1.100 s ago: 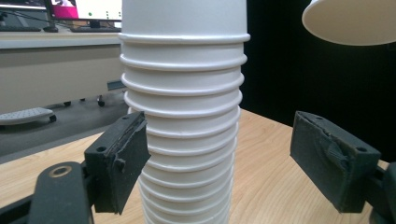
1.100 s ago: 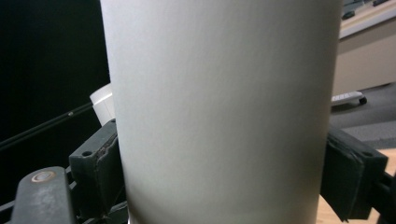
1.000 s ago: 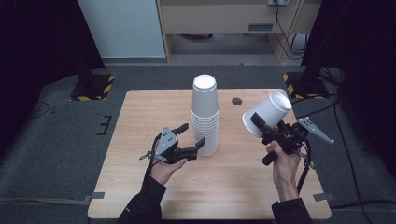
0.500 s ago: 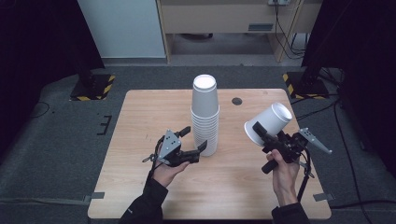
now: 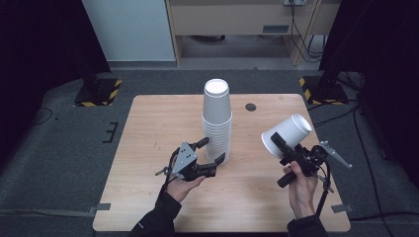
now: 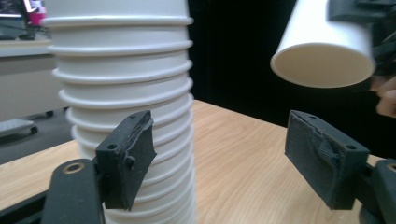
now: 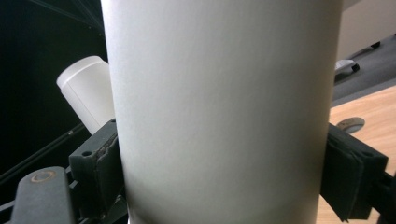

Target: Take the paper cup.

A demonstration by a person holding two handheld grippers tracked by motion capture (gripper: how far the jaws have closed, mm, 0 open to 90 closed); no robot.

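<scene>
Left gripper (image 5: pixel 213 151) sitting at foot of stack (image 5: pixel 217 118), jaws spread wide either side of lowest cups; near pad (image 6: pixel 128 158) just beside stack wall, far pad clear of it, nothing gripped. Jaws having just been narrowing slightly, stack between them.

Right gripper (image 5: pixel 279 144) clamping loose cup (image 5: pixel 287 134) by its wall, cup tilted, mouth facing stack, well right of stack, above table (image 5: pixel 148 128).

Against earlier frames: cup now sitting lower; left gripper holding place at stack.
</scene>
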